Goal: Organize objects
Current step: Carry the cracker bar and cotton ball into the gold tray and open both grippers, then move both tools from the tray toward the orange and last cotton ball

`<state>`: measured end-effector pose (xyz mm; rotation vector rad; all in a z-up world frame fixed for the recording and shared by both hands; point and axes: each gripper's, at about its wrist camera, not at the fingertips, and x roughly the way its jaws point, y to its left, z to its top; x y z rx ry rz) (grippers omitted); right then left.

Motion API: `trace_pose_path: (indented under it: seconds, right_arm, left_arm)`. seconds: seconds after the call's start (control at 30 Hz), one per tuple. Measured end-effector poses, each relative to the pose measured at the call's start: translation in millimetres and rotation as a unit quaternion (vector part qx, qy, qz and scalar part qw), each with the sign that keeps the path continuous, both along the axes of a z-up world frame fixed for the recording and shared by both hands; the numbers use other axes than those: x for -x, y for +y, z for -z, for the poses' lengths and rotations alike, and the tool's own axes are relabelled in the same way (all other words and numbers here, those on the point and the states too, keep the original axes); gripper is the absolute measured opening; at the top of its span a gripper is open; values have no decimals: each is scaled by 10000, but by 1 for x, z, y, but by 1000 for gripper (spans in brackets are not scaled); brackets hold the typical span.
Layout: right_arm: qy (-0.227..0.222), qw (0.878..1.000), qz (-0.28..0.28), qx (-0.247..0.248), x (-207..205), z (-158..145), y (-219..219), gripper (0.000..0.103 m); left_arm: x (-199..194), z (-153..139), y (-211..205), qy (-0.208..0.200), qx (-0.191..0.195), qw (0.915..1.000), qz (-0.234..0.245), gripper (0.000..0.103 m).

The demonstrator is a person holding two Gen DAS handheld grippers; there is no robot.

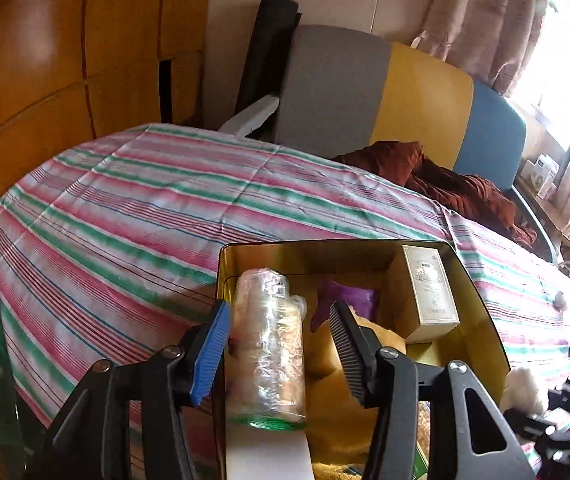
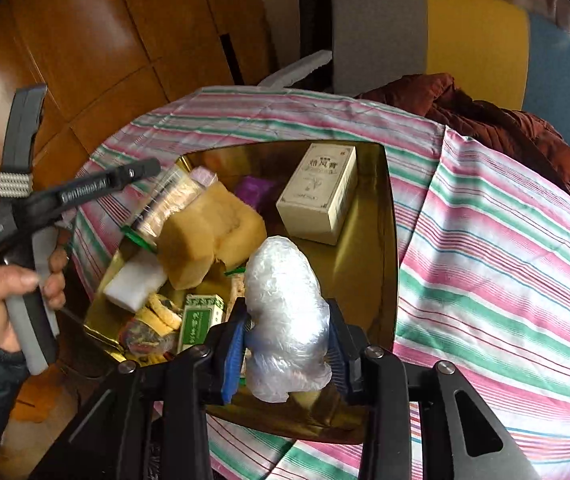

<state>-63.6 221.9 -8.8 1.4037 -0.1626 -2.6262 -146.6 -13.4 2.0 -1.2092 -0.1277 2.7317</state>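
Gold tin box [image 2: 391,240] sits open on a bed covered by a striped sheet [image 2: 505,260], and most of the things lie inside it. In the right wrist view the right gripper [image 2: 289,346] has its jaws pinching a white bundle wrapped in crinkled plastic [image 2: 285,312], held over the near edge of the tin. Inside, a cream carton with printed characters [image 2: 319,192] stands at the far right, a purple item [image 2: 255,190] lies to its left, a tan sponge block [image 2: 209,232] is in the middle, and a white foam block [image 2: 137,282] and a green-and-white small box [image 2: 199,318] lie at the near left.

The left gripper [image 1: 281,344] has its jaws spread on either side of a clear plastic-wrapped bottle [image 1: 269,344]; the blue left pad [image 1: 213,354] is just beside the bottle, the right pad apart from it, and whether the left pad touches cannot be told. The bottle lies over the tin's left edge. A hand [image 2: 5,296] holds that gripper's handle. A dark red quilt [image 2: 505,132] is bunched at the far right of the bed.
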Motion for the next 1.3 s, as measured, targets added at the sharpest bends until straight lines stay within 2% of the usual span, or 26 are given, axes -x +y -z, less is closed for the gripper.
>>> trace_pose_path:
  seconds: [0.13,0.3,0.33,0.37,0.5,0.57,0.7,0.87,1.3]
  right_arm:
    - [-177,9998,35,21,0,13,-1,41]
    - [-208,9997,89,13,-6,16,0,56]
    - [-189,9998,108,0,-8,15,-1,61]
    - [-156,9998,135,-18,-9,14,-1,68]
    - [2,9998,166,-104,-15,7,-6,76]
    - [111,9996,195,-161,-19,3,-8,82]
    - [349,9985,303,-300,-26,-5,-11,88]
    - [610,9956,523,-483,-33,-13,-10,103]
    - [795,9917,804,-608,-48,-19,5,103]
  left_arm:
    - [-9,0,-1,18,-134,9999,-5,56]
    - [-31,-6,1,165,-107,9998,11,56]
    - [-35,-7,1,208,-101,9997,5,56]
    - [-40,-9,1,252,-99,9996,-6,56]
    - [-63,-13,1,414,-53,9991,-62,56]
    - [-70,-14,0,410,-59,9991,-71,56]
    - [-86,-10,4,366,-7,9993,-5,56]
    - [-101,-12,12,381,47,9993,46,56]
    - [-126,-22,55,561,330,9961,603,56]
